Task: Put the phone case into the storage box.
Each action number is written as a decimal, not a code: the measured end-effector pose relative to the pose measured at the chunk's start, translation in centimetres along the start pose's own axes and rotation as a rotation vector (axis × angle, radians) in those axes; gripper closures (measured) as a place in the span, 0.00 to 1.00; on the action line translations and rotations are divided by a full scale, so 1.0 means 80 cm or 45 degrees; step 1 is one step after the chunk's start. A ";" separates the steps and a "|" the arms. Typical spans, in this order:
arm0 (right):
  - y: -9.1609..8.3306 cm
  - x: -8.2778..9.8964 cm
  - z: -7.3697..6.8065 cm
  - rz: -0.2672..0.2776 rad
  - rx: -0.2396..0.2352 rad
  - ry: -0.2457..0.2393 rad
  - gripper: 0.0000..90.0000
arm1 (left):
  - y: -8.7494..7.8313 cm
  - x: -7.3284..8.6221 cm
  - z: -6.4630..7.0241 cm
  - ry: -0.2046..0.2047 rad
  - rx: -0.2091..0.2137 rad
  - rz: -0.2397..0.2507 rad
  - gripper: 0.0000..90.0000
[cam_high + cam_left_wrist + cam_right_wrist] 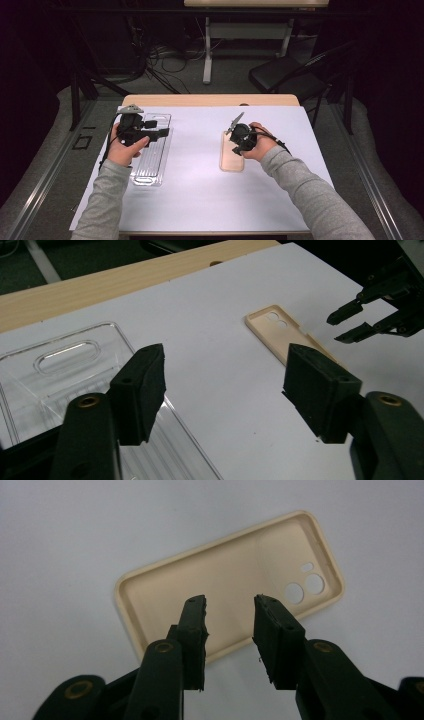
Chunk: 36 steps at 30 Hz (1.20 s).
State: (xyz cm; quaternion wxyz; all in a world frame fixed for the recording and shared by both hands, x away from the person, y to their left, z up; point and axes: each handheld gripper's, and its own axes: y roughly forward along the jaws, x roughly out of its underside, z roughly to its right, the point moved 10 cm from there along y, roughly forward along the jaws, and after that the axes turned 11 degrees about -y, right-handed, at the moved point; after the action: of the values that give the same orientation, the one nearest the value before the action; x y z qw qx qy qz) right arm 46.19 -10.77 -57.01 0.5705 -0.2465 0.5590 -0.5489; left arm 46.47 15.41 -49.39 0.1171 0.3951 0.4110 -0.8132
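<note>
Two grippers over a white sheet (200, 170) on a wooden table (210, 100). Left gripper (222, 390) held above the near left part of the sheet, jaws wide apart, nothing between them, hanging partly over a clear tray (152, 155). Tray lying flat along the sheet's left edge, nothing to be seen in it, its ribbed floor and slot-shaped handle hole plain in the left gripper view; near end cut off there by the jaws. Right gripper (230, 630) just above the case (230, 585), jaws narrowed but apart, straddling the case's long near rim without pressing on it. Case beige, lying open side up near the middle of the sheet, well apart from the tray, camera holes at one end, hollow bare. Plenty of bare sheet between tray and case, and more toward the near edge and the far right corner; a strip of bare wood beyond the sheet's far edge. In the high view, case (231, 157) half covered by the right hand (260, 145) and its gripper (239, 134), so contact hard to judge from there. Left hand (125, 147) wrapped round its gripper (150, 131) beside the tray. Right gripper (350, 322) also in sight far off in the left gripper view, tips slightly parted above the case (280, 332).
</note>
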 end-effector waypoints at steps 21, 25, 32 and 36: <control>0.010 -0.003 -0.039 -0.035 -0.093 -0.328 0.65 | -0.002 0.004 -0.010 0.019 -0.099 -0.011 0.15; 0.013 0.001 -0.049 -0.072 -0.132 -0.372 0.70 | 0.001 0.006 -0.011 0.030 -0.116 -0.025 0.13; 0.023 0.010 -0.061 -0.151 -0.183 -0.431 0.75 | 0.001 0.007 -0.012 0.027 -0.124 -0.029 0.09; 0.026 0.011 -0.065 -0.171 -0.188 -0.454 0.78 | 0.002 0.007 -0.012 0.022 -0.116 -0.030 0.09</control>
State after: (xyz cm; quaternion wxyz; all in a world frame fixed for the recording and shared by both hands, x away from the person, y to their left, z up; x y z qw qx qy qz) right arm 41.99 -9.27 -60.54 0.6030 -0.4176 0.4702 -0.4908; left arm 46.65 16.12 -50.23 0.1219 0.3915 0.4533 -0.7914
